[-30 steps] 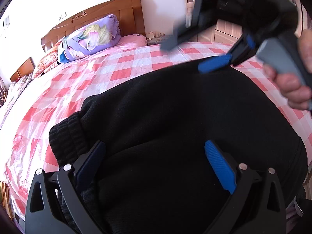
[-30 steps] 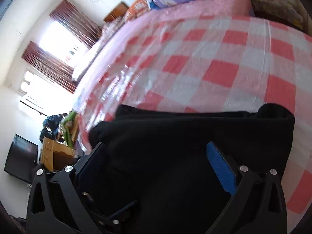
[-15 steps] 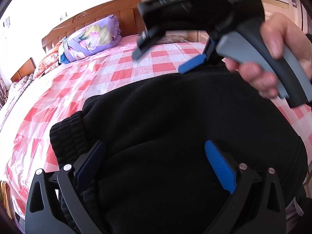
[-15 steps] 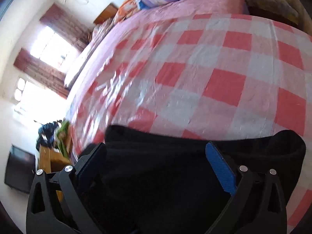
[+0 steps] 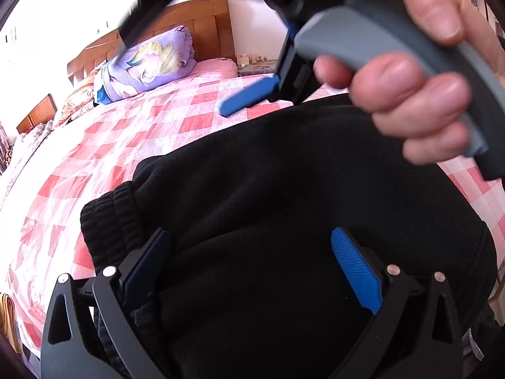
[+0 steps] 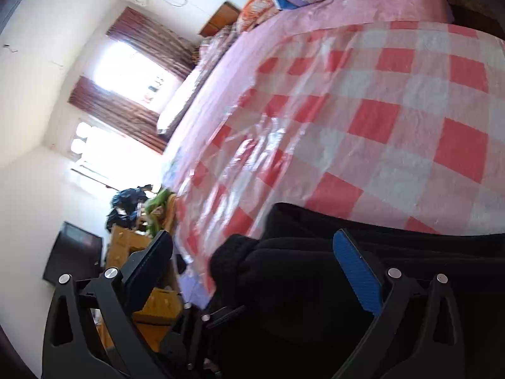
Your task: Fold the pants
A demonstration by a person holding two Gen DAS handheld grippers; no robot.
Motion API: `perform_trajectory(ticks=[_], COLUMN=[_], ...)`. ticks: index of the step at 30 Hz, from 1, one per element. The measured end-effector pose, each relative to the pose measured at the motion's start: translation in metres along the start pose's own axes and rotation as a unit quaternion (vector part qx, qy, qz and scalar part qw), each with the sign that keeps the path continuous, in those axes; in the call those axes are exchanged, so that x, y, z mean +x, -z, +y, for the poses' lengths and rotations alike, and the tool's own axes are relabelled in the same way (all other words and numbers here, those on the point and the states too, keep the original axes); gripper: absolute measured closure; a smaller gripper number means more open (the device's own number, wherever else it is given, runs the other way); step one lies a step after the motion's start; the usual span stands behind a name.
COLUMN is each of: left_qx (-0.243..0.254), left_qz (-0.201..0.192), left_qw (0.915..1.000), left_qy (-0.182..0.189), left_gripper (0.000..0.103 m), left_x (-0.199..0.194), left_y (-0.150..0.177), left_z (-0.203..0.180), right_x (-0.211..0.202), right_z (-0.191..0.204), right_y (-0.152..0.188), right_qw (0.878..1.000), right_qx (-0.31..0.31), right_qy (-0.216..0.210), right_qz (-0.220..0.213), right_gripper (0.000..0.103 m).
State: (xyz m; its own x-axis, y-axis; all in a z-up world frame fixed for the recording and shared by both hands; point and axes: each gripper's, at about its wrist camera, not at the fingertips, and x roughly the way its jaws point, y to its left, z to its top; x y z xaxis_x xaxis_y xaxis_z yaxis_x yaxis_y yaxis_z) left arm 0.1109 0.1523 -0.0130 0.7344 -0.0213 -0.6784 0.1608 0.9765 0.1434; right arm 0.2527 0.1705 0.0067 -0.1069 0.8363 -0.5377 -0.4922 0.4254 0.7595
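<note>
Black pants [image 5: 284, 189] lie in a folded bundle on the checked bed, their ribbed cuff [image 5: 110, 218] sticking out at the left. My left gripper [image 5: 249, 265] hovers open low over the near part of the bundle, with cloth showing between its fingers but not pinched. In the right wrist view the right gripper [image 6: 252, 268] is open too, above the cuff end of the pants [image 6: 315, 284]. In the left wrist view a hand [image 5: 419, 101] holds that gripper's grey handle high over the pants, and one of its blue fingers [image 5: 249, 98] points left.
The pink, red and white checked bedspread [image 5: 142, 132] stretches away beyond the pants. A purple printed pillow [image 5: 148, 63] lies against the wooden headboard [image 5: 195, 22]. Off the bed's edge are curtained windows [image 6: 126, 94], a dark screen [image 6: 72, 252] and a wooden cabinet [image 6: 126, 249] with clutter.
The hand has carried the right gripper leftward and closer to the left camera, above the pants. Its view has swung toward the bed's edge. The left gripper and the pants have stayed put.
</note>
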Motion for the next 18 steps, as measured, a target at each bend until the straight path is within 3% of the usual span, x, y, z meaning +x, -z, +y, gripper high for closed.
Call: perform_trajectory(ticks=[1, 3, 4, 5, 6, 8, 9, 11, 13, 16, 17, 18], left_qx=[0.0, 0.001, 0.006, 0.013, 0.019, 0.018, 0.014, 0.004, -0.023, -0.035, -0.035, -0.039], left_qz=[-0.001, 0.004, 0.008, 0.015, 0.019, 0.013, 0.008, 0.0, 0.007, 0.047, 0.05, 0.049], left_qw=[1.0, 1.0, 0.9999, 0.9998, 0.9996, 0.9997, 0.9999, 0.9999, 0.9989, 0.9976, 0.9977, 0.9979], left_qy=[0.0, 0.001, 0.001, -0.004, -0.004, -0.004, -0.005, 0.011, 0.04, 0.036, 0.029, 0.018], left_gripper=[0.002, 0.002, 0.002, 0.002, 0.002, 0.002, 0.002, 0.002, 0.002, 0.001, 0.001, 0.001], left_x=[0.0, -0.002, -0.004, -0.01, -0.016, -0.033, -0.041, -0.058, -0.065, -0.065, -0.07, -0.075], left_y=[0.0, 0.0, -0.001, -0.002, 0.0, 0.008, 0.014, 0.03, 0.043, 0.054, 0.053, 0.048], left_z=[0.0, 0.0, -0.001, -0.003, -0.003, 0.003, 0.007, 0.019, 0.035, 0.05, 0.051, 0.052], right_x=[0.007, 0.03, 0.035, 0.03, 0.02, -0.006, -0.019, -0.038, -0.048, -0.059, -0.057, -0.074], right_z=[0.001, -0.012, -0.023, -0.031, -0.036, -0.038, -0.033, -0.02, -0.007, -0.035, -0.046, -0.055], right_y=[0.002, 0.006, 0.005, 0.004, 0.0, -0.005, -0.001, 0.017, 0.046, 0.094, 0.105, 0.114], right_qw=[1.0, 0.998, 0.998, 0.999, 0.999, 0.992, 0.993, 0.996, 0.997, 0.997, 0.995, 0.995], right_qx=[-0.008, -0.002, 0.005, 0.016, 0.04, 0.06, 0.052, 0.03, 0.007, 0.01, 0.023, 0.013], right_qy=[-0.016, 0.044, 0.04, 0.024, 0.036, 0.095, 0.077, 0.028, 0.022, 0.072, 0.095, 0.089], right_qz=[0.012, 0.049, 0.051, 0.032, 0.003, -0.058, -0.078, -0.085, -0.076, -0.034, -0.032, -0.05], right_gripper=[0.004, 0.005, 0.006, 0.007, 0.006, 0.004, 0.004, 0.004, 0.004, 0.004, 0.005, 0.005])
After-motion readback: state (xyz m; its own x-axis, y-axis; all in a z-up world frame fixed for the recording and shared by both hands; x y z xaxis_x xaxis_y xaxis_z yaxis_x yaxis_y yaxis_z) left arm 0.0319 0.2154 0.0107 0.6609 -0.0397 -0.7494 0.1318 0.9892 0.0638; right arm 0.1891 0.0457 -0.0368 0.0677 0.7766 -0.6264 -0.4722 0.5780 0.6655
